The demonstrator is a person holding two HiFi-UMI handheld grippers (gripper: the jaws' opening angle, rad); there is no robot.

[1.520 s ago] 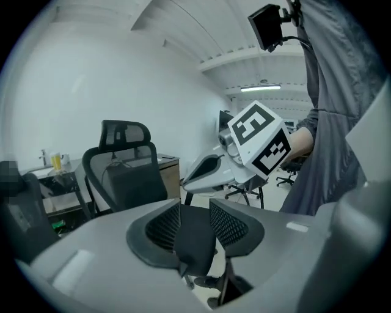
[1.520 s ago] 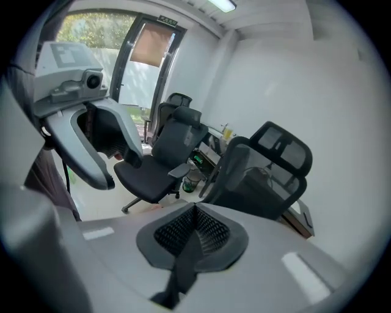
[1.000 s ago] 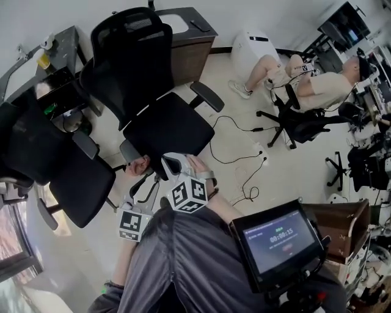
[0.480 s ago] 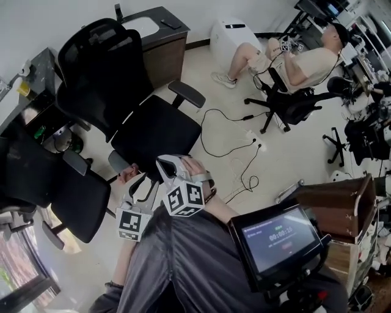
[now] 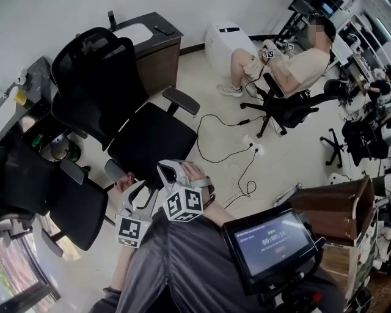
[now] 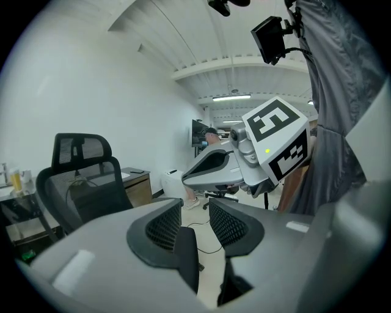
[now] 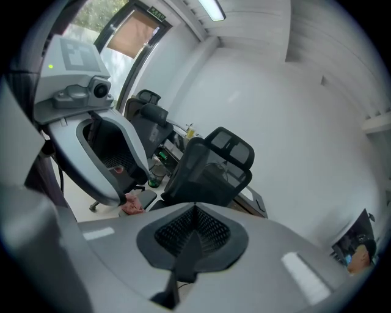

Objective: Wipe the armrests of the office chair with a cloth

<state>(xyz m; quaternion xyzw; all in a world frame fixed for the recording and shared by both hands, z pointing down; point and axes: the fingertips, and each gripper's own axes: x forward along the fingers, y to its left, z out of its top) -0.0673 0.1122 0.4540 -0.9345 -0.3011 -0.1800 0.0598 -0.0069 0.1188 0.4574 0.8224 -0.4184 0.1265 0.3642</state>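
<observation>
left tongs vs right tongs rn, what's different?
Left tongs: jaws apart. Right tongs: jaws shut together.
In the head view the left tongs sits close to the pink cloth on the near armrest. The right tongs is further from it, towards the seat.
Shared: both hold nothing, and both point toward the office chair.

Beyond the fingers (image 6: 166,225), a pale floor (image 5: 293,153) carries loose black cables (image 5: 250,145). Further ahead, a wood-fronted desk (image 5: 160,61) and a white unit (image 5: 223,44) stand against the white wall (image 5: 55,15). A window (image 5: 13,276) lies behind and left, and a tube light (image 6: 231,96) hangs overhead.
</observation>
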